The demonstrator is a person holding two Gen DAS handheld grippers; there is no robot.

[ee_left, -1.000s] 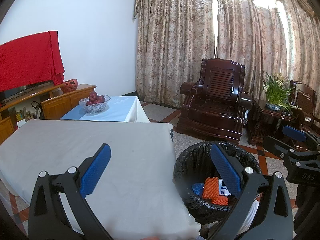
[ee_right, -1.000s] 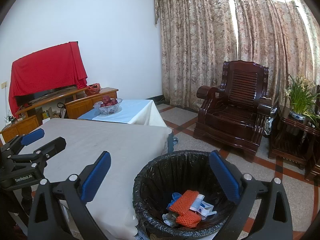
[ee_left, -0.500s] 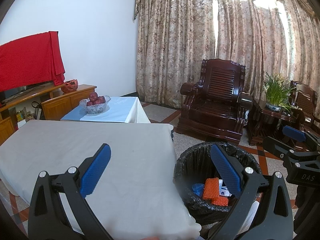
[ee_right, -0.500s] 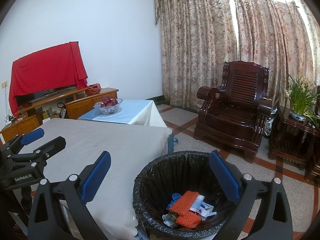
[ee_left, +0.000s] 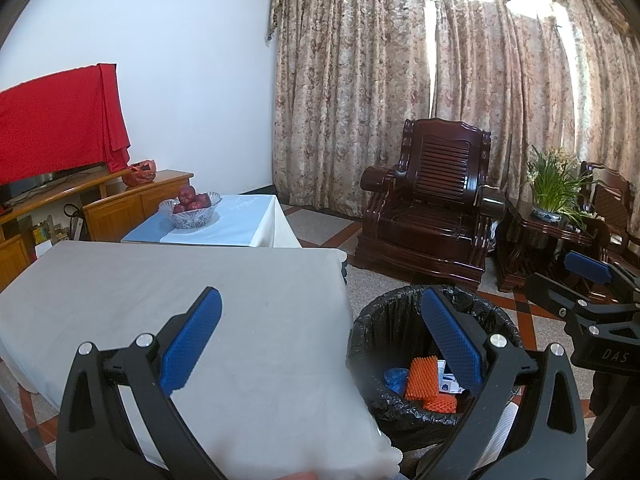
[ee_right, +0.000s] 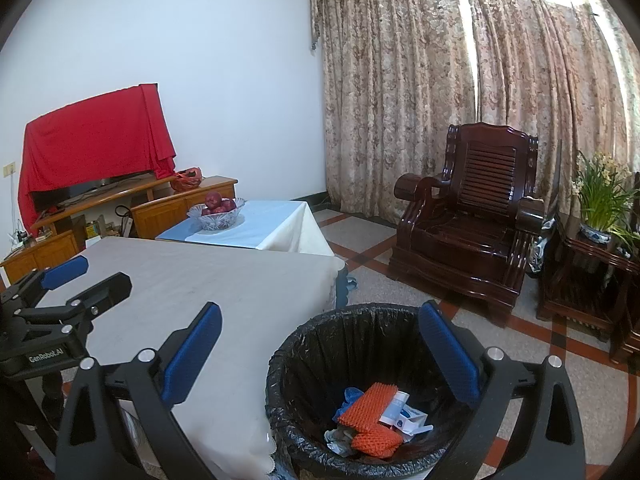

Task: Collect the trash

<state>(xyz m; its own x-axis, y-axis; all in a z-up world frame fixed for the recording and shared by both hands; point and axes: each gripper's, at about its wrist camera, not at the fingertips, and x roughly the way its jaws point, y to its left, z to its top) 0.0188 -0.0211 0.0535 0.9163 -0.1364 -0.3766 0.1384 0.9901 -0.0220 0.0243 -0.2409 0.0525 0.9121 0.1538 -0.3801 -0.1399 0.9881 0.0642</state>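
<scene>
I saw the trash bin (ee_right: 360, 392) on the floor, lined with a black bag. It stood just beside the corner of the big table (ee_right: 208, 280), at about 3 o'clock from that corner. Inside the bin lay the trash: two orange foam nets (ee_right: 370, 398), a small white and blue packet (ee_right: 402, 414) and something blue (ee_right: 352, 394) under them. In the left camera I saw the same bin (ee_left: 384, 332) with the orange nets (ee_left: 420, 372) at the bottom.

My right gripper (ee_right: 320, 356) hung over the bin. Its two blue pads were wide apart and held nothing. One blue pad (ee_right: 192, 356) was over the table edge and the other was over the far rim of the bin. My left gripper (ee_left: 320, 340) hung over the table corner. Its blue pads were wide apart too, and it held nothing. From the right camera, the left gripper (ee_right: 68, 276) showed at 9 o'clock, and I saw nothing between its tips. From the left camera, the right gripper (ee_left: 576, 276) showed at 3 o'clock.

The big table had a plain white cloth on it. Behind it, at 12 o'clock, stood a smaller table (ee_right: 272, 224) with a glass bowl of red fruit (ee_right: 216, 210). At 10 o'clock a red cloth (ee_right: 96, 136) hung over something on a wooden cabinet (ee_right: 132, 200). At 2 o'clock stood a dark wooden armchair (ee_right: 472, 224) in front of long curtains (ee_right: 460, 80). A green plant in a pot (ee_right: 600, 204) sat on a dark side table at 3 o'clock.
</scene>
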